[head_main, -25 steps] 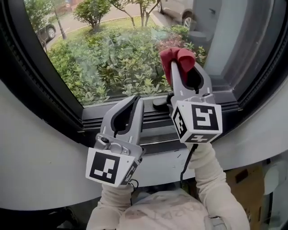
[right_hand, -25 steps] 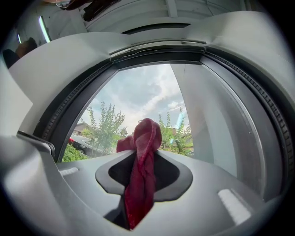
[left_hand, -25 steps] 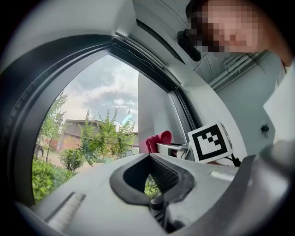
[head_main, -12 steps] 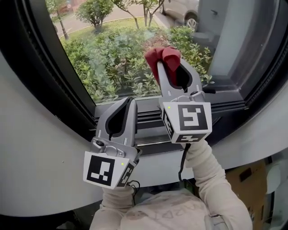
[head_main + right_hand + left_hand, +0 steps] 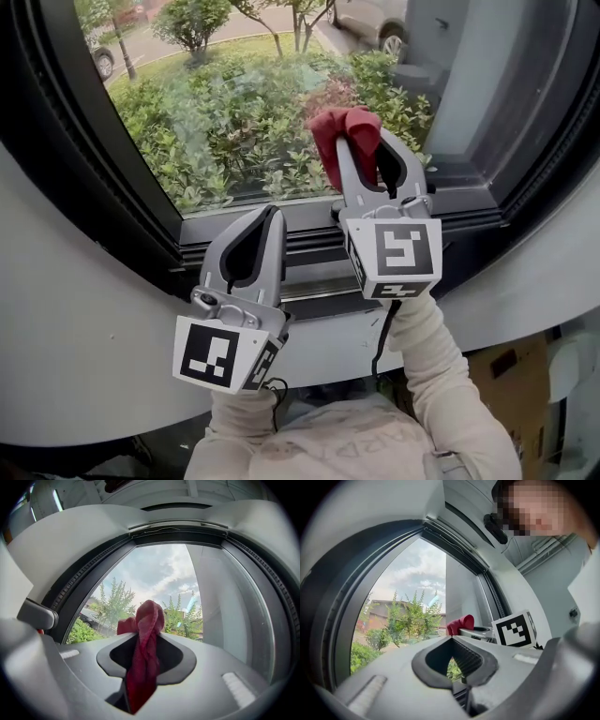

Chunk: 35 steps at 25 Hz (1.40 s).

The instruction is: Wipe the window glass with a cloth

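Note:
A crumpled red cloth [image 5: 343,132] is pinched in my right gripper [image 5: 362,142], which is shut on it and holds it against the lower part of the window glass [image 5: 234,103]. In the right gripper view the cloth [image 5: 149,616] bulges out past the tips of the right gripper [image 5: 146,633] and hangs back between the jaws. My left gripper [image 5: 273,216] is lower and to the left, over the sill, shut with nothing in it. In the left gripper view the left gripper [image 5: 452,638] points at the glass, with the cloth [image 5: 461,622] beyond it.
A thick dark window frame [image 5: 84,159] rings the glass, with a grooved sill track [image 5: 314,251] below it. White curved wall [image 5: 84,328] surrounds the frame. A cardboard box [image 5: 511,375] sits low at the right. Shrubs and parked cars lie outside.
My right gripper carried the cloth leftward along the glass, then dipped slightly lower. The left gripper stayed nearly still over the sill.

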{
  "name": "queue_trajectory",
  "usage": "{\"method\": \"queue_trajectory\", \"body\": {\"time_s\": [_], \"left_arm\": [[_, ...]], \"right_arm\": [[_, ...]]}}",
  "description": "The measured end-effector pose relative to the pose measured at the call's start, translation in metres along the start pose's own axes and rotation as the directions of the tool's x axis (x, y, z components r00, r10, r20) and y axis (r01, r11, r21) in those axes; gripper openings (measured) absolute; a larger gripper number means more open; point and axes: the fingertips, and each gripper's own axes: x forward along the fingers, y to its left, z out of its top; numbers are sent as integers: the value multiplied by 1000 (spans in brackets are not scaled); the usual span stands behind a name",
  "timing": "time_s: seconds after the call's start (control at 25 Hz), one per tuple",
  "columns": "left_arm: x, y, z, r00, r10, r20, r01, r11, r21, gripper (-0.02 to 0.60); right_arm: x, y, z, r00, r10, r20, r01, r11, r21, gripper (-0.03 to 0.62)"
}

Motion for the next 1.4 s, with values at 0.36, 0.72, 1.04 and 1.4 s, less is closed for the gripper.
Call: {"method": "queue_trajectory", "body": {"time_s": [0.36, 0.72, 1.04, 1.4], "left_arm": [[44, -58, -16, 998, -60, -17, 59, 998, -19, 0], [93, -122, -27, 994, -103, -30, 102, 995, -19, 0], [115, -158, -28, 992, -119, -32, 119, 993, -11, 0], [107, -165, -21, 993, -109, -37, 109, 994, 17, 0]], "right_arm": [[-25, -92, -21, 997, -71, -21, 72, 997, 6, 137], [-50, -177, -38, 993, -113, -31, 113, 994, 0, 137], [-68, -236, -53, 987, -156, -47, 158, 987, 29, 137], [-76, -216, -48, 999, -41, -36, 45, 988, 145, 130]]}}
